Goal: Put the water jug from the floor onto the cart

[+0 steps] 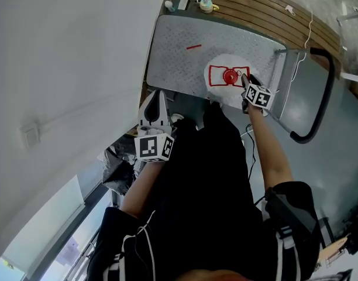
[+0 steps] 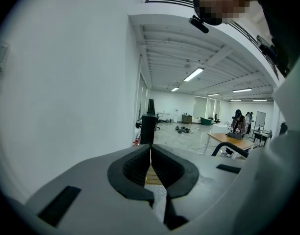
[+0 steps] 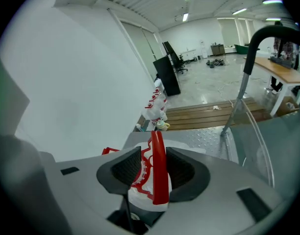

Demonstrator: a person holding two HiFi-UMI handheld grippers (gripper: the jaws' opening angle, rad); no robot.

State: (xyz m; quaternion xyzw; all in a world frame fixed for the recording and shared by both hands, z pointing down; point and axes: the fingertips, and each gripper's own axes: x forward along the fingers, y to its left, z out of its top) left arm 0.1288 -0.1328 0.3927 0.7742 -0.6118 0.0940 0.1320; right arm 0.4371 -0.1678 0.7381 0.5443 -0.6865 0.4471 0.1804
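The right gripper (image 3: 154, 153) has its jaws apart around the jug's upright red handle (image 3: 159, 173); a gap shows on one side, so the pads are not clamped on it. The jug (image 1: 223, 69), white with a red label and cap, sits on the cart deck (image 1: 179, 45), towards the end nearest the push bar (image 1: 322, 98). The bar's upright rises just right of this gripper. A short red strip (image 1: 193, 47) lies on the bare deck farther along. Past the cart's far end lie wooden slats (image 1: 272, 7) with small bottles (image 3: 155, 104) grouped at their corner by the wall (image 1: 68, 57). The left gripper (image 1: 157, 95) hangs off the cart's near edge beside the wall, jaws closed together on nothing.
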